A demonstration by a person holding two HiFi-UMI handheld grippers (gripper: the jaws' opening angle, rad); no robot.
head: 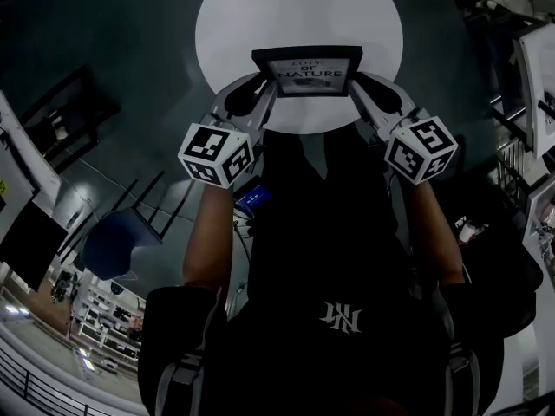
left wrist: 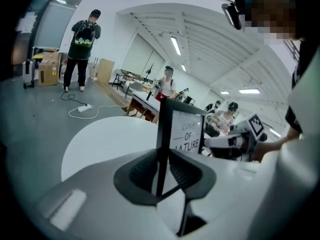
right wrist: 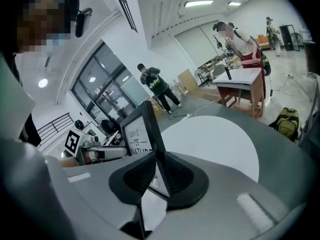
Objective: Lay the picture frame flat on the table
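A black picture frame (head: 307,70) with "LOVE OF NATURE" print stands upright at the near edge of the round white table (head: 260,16). My left gripper (head: 260,86) is shut on the frame's left edge and my right gripper (head: 357,83) is shut on its right edge. In the left gripper view the frame (left wrist: 185,133) rises edge-on from between the pads, with the table (left wrist: 105,141) beyond and the right gripper (left wrist: 234,142) across from it. From the right gripper view the frame (right wrist: 137,130) is pinched the same way, over the table (right wrist: 215,139).
A blue chair (head: 117,239) and a dark rack (head: 69,102) stand on the floor to my left. Several people stand or sit in the room, one in a dark shirt (left wrist: 82,46). A wooden desk (right wrist: 245,84) and a green backpack (right wrist: 284,124) lie beyond the table.
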